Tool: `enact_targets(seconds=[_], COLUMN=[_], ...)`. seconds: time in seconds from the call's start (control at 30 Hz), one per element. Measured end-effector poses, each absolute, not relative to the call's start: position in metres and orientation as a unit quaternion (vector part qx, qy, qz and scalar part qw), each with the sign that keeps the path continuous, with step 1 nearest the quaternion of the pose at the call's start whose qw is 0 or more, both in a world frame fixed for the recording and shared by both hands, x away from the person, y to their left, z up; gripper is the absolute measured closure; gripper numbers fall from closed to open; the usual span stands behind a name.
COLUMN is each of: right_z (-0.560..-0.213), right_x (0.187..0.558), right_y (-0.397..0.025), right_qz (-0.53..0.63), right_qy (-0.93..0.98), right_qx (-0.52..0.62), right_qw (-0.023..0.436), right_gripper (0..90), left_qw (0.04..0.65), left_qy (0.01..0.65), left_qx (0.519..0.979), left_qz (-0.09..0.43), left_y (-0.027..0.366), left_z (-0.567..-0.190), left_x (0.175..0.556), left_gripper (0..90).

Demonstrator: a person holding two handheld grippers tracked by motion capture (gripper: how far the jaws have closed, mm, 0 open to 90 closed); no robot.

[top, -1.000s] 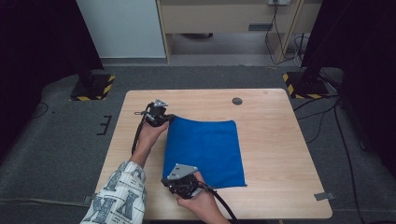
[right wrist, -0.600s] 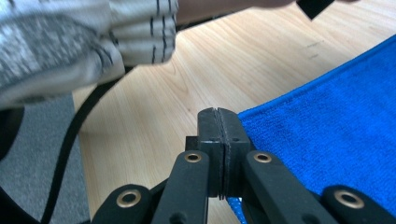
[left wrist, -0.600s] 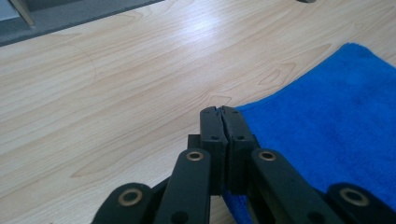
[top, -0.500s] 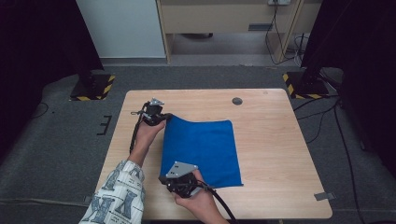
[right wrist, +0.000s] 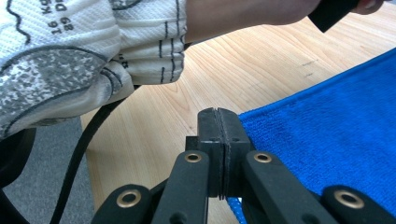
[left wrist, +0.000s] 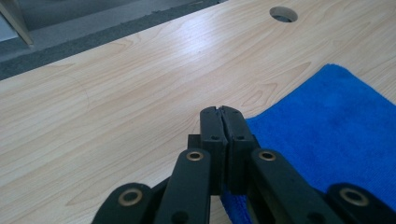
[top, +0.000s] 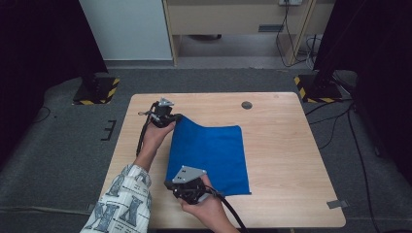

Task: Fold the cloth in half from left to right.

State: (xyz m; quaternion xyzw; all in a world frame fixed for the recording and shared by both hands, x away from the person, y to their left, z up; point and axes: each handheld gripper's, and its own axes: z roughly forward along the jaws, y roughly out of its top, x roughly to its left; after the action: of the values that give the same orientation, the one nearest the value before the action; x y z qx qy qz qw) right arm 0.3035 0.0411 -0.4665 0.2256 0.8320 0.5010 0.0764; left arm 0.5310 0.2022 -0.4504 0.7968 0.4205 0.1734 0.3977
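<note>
A blue cloth (top: 214, 155) lies spread on the wooden table (top: 286, 145), its left edge raised a little. In the high view my left gripper (top: 178, 118) is at the cloth's far left corner and my right gripper (top: 171, 183) at its near left corner. My left gripper (left wrist: 222, 112) has its jaws pressed together on the edge of the blue cloth (left wrist: 336, 135). In the right gripper view the right gripper (right wrist: 218, 114) is likewise shut on a corner of the blue cloth (right wrist: 336, 130).
A round cable hole (top: 247, 105) sits in the tabletop beyond the cloth. The person's patterned sleeve (top: 121, 204) crosses the near left table edge. Bare wood lies to the right of the cloth. Black stands with yellow-striped bases (top: 94, 90) rest on the floor behind.
The cloth has slid slightly to the left, its right edge drawn in a little. Both grippers stay shut on its left corners and have hardly moved.
</note>
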Motion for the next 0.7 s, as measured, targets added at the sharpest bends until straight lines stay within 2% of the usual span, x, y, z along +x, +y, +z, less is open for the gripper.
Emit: enact_targets(seconds=[0.7], right_z=[-0.46], right_x=[0.3], right_y=[0.061], right_qz=[0.501], right_qy=[0.833], right_qx=[0.217], right_qw=[0.084], right_gripper=[89.7], left_qw=[0.394], left_qy=[0.429], left_qx=[0.792], left_qz=[0.185], left_y=[0.222], left_z=[-0.446], left_x=[0.529], left_gripper=[88.5])
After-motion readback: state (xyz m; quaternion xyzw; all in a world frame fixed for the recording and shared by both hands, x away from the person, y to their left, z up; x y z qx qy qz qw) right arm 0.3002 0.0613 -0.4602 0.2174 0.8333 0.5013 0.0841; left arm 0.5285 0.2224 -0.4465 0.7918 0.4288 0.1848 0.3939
